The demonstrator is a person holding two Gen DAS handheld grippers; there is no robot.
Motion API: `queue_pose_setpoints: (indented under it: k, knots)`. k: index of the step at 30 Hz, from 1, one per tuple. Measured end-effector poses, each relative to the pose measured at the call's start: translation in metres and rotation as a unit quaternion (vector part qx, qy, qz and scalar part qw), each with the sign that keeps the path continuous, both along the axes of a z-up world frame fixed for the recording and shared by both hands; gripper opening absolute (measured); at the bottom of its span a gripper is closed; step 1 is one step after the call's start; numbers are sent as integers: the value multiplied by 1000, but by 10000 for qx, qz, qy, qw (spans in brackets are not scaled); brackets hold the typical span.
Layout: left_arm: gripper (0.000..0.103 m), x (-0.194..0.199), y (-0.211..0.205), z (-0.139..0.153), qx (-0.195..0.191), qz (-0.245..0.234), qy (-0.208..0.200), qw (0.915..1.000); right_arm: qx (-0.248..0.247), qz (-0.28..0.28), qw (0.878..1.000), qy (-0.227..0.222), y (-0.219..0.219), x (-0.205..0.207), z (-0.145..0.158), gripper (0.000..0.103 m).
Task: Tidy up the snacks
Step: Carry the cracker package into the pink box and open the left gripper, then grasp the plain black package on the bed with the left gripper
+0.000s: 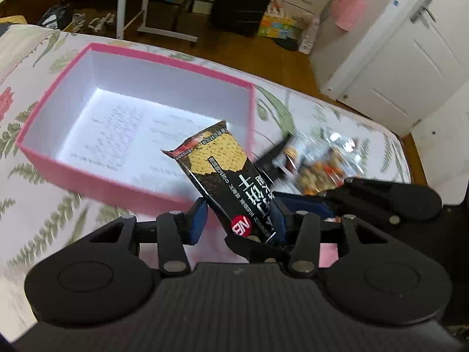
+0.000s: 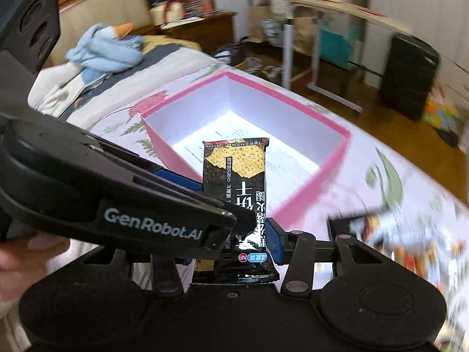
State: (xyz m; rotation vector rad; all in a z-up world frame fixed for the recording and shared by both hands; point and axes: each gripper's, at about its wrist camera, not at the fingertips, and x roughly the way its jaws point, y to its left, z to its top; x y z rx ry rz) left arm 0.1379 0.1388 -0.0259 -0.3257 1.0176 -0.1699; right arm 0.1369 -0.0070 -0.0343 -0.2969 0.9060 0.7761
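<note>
A black cracker packet (image 1: 222, 176) is gripped at its lower end by both grippers at once. In the left wrist view, the left gripper (image 1: 239, 220) is seen with its blue-padded fingers (image 1: 196, 220) drawn in narrow against the packet, which leans up and to the left between them. The right gripper's fingers enter that view from the right and meet the same packet. In the right wrist view, the packet (image 2: 236, 176) stands nearly upright between the pads of the right gripper (image 2: 234, 243), one blue pad (image 2: 274, 242) pressed on its right edge, while the left gripper (image 2: 181, 182) crosses from the left and clamps it too. The packet is held above the near edge of an open pink box (image 1: 41, 152) resting on a floral bedspread (image 1: 35, 220). Further snack packets (image 1: 322, 158), blurred, lie on the bedspread to the right of the box.
</note>
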Motion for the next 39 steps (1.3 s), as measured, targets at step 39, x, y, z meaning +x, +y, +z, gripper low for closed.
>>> queue_pose_setpoints:
  k: [39]
  knots:
    - [48,82,20,-36,-356,-73,-485,9982,-701,197,9859,-1505,-6,38,8,74]
